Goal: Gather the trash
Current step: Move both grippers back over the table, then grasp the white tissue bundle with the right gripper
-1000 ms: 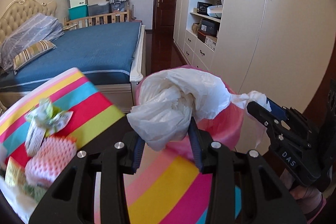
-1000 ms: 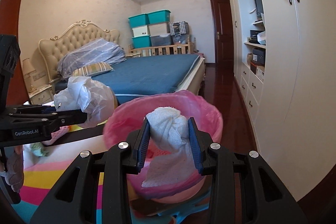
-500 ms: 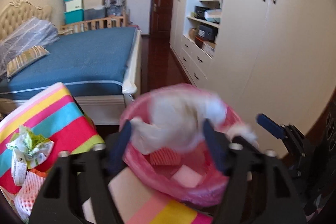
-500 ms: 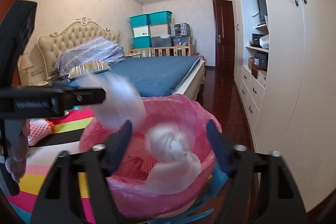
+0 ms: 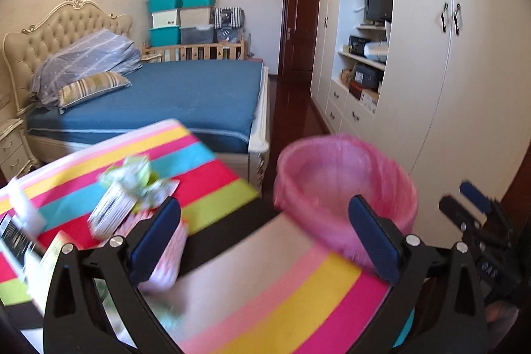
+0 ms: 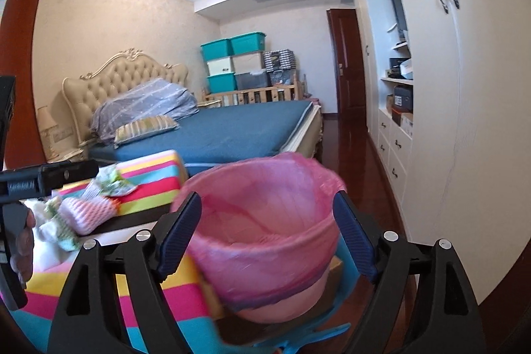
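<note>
**Both tools spread wide at the pink-lined bin**

Lower left, a green wrapper [image 5: 131, 179] and pink foam net [image 6: 87, 214] lie on the striped counter [image 5: 272, 297]. The left tool [image 5: 265, 241] gapes empty. At center, the right tool [image 6: 267, 233] gapes empty, framing the trash bin [image 6: 265, 241].

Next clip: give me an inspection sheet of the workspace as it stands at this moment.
Surface: striped cloth over the table.
Job's things: pink-lined bin beside the table; green wrapper and pink foam net on the cloth.
Clutter: more packets at the left edge, blurred.
Grippers: left tongs and right tongs both open, empty.
Cables: nothing seen.
Surroundings: blue bed, white wardrobe, teal storage boxes.
</note>
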{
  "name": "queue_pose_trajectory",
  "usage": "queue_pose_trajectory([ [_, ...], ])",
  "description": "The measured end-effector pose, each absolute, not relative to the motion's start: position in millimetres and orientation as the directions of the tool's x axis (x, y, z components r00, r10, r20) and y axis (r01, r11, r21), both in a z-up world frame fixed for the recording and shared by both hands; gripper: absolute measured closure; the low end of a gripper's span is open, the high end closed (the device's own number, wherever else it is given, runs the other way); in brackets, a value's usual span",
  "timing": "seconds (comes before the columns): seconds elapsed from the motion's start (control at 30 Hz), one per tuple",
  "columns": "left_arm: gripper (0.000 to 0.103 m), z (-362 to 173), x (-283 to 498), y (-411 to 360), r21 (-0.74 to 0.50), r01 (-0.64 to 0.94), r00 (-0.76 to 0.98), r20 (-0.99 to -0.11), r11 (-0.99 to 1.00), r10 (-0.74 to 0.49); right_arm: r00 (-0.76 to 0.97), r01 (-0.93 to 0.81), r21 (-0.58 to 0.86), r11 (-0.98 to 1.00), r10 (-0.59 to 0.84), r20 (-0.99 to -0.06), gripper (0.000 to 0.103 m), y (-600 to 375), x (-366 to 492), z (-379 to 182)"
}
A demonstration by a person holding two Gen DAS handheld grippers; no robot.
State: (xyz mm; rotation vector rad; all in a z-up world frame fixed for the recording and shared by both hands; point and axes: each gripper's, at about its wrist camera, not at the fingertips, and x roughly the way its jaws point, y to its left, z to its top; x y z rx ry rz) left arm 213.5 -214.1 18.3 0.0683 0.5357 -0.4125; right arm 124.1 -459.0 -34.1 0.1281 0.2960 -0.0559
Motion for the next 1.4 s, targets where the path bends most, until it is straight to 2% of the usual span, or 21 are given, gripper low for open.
queue_pose_trajectory([
  [0.2, 0.005, 2.8, 164.4, -182.6, 0.050, 0.436, 0.778, -0.523, 0.899, -0.348, 0.940, 0.013, 0.128, 0.992, 0.032, -0.341, 0.025, -426.1, 123.5, -35.9],
  [0.33, 0.005, -3.4, 138.1, -144.4, 0.089, 0.399, 0.807, -0.507, 0.913, -0.303, 0.927, -0.034, 0.114, 0.993, 0.074, -0.367, 0.025, -396.1, 125.9, -37.5],
  [0.6, 0.005, -7.6, 114.4, -36.6, 0.082, 0.163, 0.879, -0.464, 0.983, -0.107, 0.890, -0.183, 0.070, 0.981, 0.196, -0.412, 0.025, -325.6, 131.8, -40.0],
  [0.83, 0.005, -22.3, 102.5, 32.9, 0.077, -0.027, 0.884, -0.463, 0.997, 0.060, 0.850, -0.318, 0.024, 0.948, 0.296, -0.437, 0.025, -257.1, 135.1, -36.0],
  [1.03, 0.005, -19.6, 94.3, 68.7, -0.036, -0.091, 0.883, -0.466, 0.995, 0.064, 0.808, -0.423, -0.015, 0.906, 0.369, -0.459, 0.025, -203.7, 139.9, -34.1],
  [1.4, 0.005, -12.4, 91.7, 58.3, -0.021, -0.099, 0.900, -0.429, 0.995, 0.081, 0.771, -0.431, -0.059, 0.900, 0.334, -0.542, 0.027, -164.6, 161.2, -41.6],
])
